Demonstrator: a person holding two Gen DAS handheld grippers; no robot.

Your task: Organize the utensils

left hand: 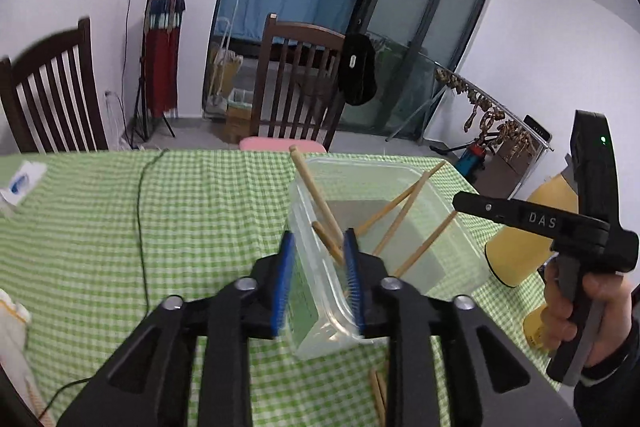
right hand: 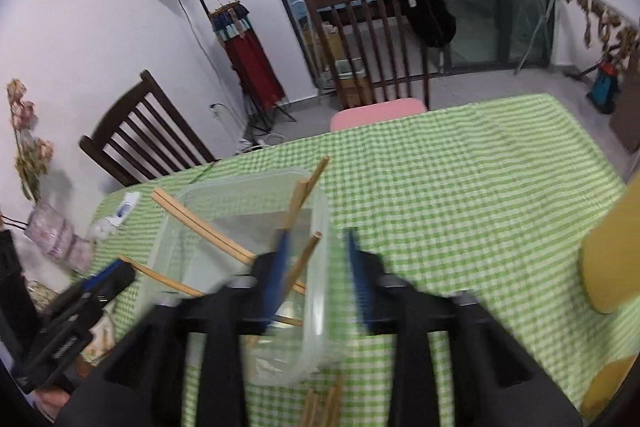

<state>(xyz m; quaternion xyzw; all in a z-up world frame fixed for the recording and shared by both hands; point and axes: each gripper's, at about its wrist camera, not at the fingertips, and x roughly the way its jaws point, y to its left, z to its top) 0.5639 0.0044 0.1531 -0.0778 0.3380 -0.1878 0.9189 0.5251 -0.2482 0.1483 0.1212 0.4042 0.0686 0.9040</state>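
A clear plastic container [left hand: 400, 187] stands on the green checked tablecloth [left hand: 200, 211] with several wooden chopsticks [left hand: 404, 215] leaning inside it. My left gripper [left hand: 318, 267] is open, its blue pads astride the container's near left wall, and one chopstick [left hand: 316, 195] stands loose between the tips. In the right wrist view my right gripper [right hand: 318, 267] is open astride the container's [right hand: 240, 195] right wall, with chopsticks [right hand: 298, 203] by its left pad. A few more chopsticks [left hand: 378, 395] lie on the cloth in front of the container.
A yellow cylinder [left hand: 520, 251] lies on the table right of the container. A black cable [left hand: 140, 211] runs over the cloth at left, near a tissue pack [left hand: 22, 183]. A vase of dried flowers [right hand: 52, 239] stands at the far left. Wooden chairs [left hand: 300, 87] line the far edge.
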